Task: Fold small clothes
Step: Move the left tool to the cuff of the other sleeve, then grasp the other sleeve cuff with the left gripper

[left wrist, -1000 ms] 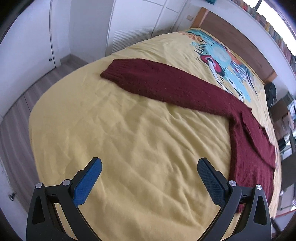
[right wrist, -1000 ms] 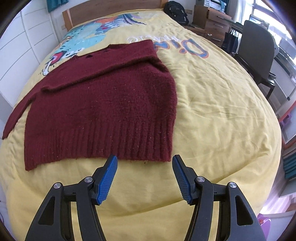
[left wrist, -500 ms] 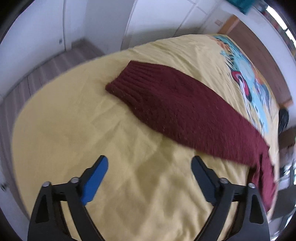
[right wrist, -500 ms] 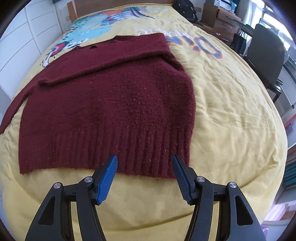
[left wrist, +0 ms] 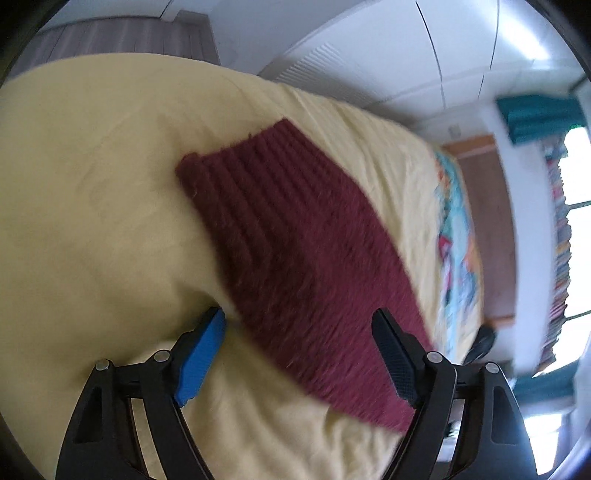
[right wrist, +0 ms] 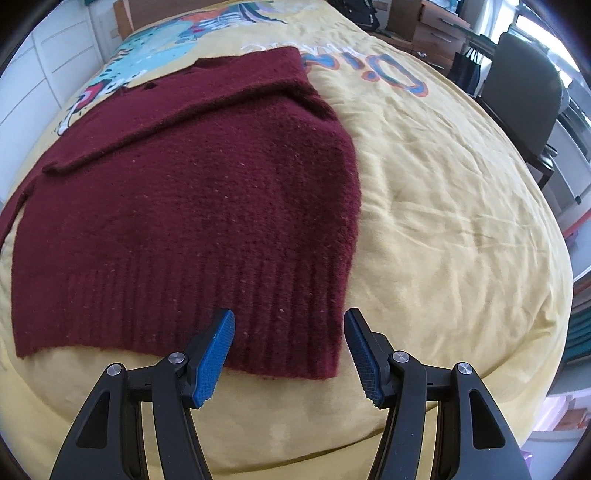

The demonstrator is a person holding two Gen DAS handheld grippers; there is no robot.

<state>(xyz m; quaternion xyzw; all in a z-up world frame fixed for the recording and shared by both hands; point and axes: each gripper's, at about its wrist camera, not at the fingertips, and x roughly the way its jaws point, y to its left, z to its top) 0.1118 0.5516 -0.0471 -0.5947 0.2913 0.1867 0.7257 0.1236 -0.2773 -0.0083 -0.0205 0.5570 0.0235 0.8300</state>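
Left gripper: we find its jaws apart, just been closing, the sweater's sleeve between them, ungripped.
Right gripper: jaws apart, straddling sweater hem.
Bed: yellow cover.

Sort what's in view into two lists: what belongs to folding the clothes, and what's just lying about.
Belongs to the job:
- maroon sweater, spread flat
- its outstretched sleeve
- yellow bedspread under it
- left gripper, jaws just closing over the sleeve
- right gripper, open at the hem

Just lying about:
- office chair
- black backpack
- wooden drawers
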